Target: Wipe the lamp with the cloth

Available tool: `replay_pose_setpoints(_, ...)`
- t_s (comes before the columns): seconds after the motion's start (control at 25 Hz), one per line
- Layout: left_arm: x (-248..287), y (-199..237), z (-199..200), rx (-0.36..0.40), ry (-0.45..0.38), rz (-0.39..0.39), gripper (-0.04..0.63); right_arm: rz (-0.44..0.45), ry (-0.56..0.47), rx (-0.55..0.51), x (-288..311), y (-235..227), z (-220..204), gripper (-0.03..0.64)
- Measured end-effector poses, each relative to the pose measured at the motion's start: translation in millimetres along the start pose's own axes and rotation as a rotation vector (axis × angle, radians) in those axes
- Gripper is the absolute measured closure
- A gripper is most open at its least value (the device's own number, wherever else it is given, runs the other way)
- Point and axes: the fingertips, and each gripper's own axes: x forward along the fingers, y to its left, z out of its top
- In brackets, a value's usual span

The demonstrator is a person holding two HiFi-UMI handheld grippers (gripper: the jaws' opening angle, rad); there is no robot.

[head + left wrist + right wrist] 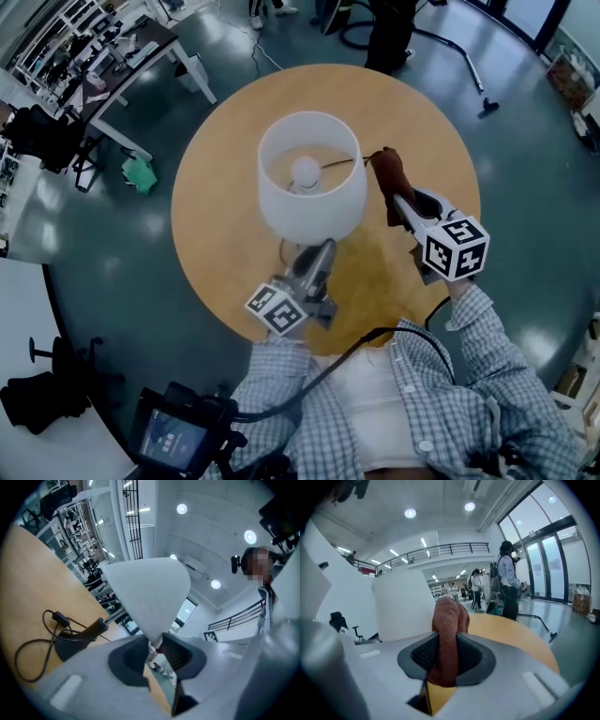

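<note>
The lampshade (314, 202) stands just left of the right gripper (398, 199), which clamps the brown cloth (390, 173) (the left gripper (321, 253) pinches its lower rim).

Both forearms forward; left tongs (322, 247) tight on the lampshade (314, 208) rim, right tongs (399, 201) tight on the cloth (388, 169).

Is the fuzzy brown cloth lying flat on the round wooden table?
No, the brown cloth is pinched in the right gripper, held up beside the white lampshade.
</note>
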Motion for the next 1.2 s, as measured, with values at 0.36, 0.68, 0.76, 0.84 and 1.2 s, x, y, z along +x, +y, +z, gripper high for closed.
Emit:
replay_pose_setpoints(0.36,0,0,-8,0.004,0.004,0.005,0.502,0.159,-0.251,-0.061,-15,56,103,0.525)
replay_pose_setpoints(0.68,0,2,-5,0.014,0.015,0.011,0.502,0.123,0.018,-0.069,40,11,28,0.525)
replay_pose_setpoints(0.76,0,3,-5,0.010,0.012,0.010,0.502,0.118,0.070,-0.070,48,3,13,0.525)
replay_pose_setpoints(0.84,0,2,-5,0.009,0.013,0.010,0.502,0.123,0.094,-0.073,51,0,8,0.525)
replay_pose_setpoints(1.2,-1,2,-3,0.006,0.013,0.010,0.502,0.330,-0.048,-0.237,56,40,121,0.525)
